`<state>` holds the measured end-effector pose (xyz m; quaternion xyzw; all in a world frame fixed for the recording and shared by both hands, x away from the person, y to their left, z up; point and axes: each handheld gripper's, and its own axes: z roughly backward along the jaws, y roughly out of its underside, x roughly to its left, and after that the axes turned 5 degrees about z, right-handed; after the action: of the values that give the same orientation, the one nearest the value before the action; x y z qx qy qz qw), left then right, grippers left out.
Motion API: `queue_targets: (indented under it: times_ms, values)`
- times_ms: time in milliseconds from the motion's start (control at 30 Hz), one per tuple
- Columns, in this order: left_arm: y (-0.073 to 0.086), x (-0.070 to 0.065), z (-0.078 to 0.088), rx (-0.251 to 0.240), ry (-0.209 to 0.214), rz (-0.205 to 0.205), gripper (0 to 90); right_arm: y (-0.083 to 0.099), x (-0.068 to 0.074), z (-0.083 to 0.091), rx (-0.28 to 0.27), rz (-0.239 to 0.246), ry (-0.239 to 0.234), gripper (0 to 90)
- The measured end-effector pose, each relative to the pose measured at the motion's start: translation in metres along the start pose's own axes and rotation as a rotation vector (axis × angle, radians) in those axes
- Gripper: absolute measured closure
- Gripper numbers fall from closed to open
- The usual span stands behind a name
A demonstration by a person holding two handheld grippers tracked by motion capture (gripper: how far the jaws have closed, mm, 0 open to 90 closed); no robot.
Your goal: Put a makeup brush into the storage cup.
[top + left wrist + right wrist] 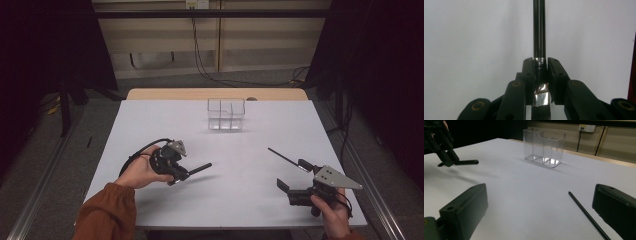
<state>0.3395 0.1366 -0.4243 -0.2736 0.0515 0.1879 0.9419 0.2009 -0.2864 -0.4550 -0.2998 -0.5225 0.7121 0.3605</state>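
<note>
My left gripper (182, 175) is shut on a black brush (200, 168) and holds it a little above the white table, its shadow below. In the left gripper view the jaws (540, 62) clamp the brush near its silver ferrule, and the black handle (539, 30) points away from the camera. My right gripper (294, 175) stands open near the front right corner with nothing between its jaws. A thin black stick (281, 155) lies on the table just beyond it, and in the right gripper view the stick (586, 213) runs beside the right-hand jaw.
A clear plastic holder (226, 114) with compartments stands at the back middle of the table (250, 200). Seen from the right gripper, the holder (544, 147) is ahead and the left gripper with the brush (466, 162) is far left.
</note>
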Motion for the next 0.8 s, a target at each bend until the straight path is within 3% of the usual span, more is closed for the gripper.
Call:
queue_targets:
  times_ms: [67,200,300,367,600,733,800]
  values:
    - [0.002,0.0,0.003,-0.043,0.009,0.013,76.9,0.0,0.0,0.0,0.0,0.0,0.0,0.0]
    - [0.005,0.002,0.007,-0.081,0.012,0.025,76.9,0.0,0.0,0.0,0.0,0.001,0.0,0.0]
    - [0.006,0.002,0.009,-0.103,-0.007,0.033,76.9,0.0,0.0,0.0,0.001,0.001,0.0,0.0]
    - [0.009,0.003,0.013,-0.162,-0.007,0.056,76.9,0.0,0.0,0.0,-0.001,-0.001,-0.001,0.0]
    - [0.013,0.002,0.017,-0.246,-0.027,0.094,76.9,0.0,0.0,0.0,-0.001,-0.001,0.005,0.0]
    - [0.019,0.002,0.019,-0.33,-0.053,0.123,76.9,0.0,0.0,0.0,-0.001,-0.002,0.004,0.0]
    - [0.02,0.0,0.02,-0.348,-0.059,0.133,76.9,0.0,0.0,0.0,-0.002,-0.002,0.004,0.0]
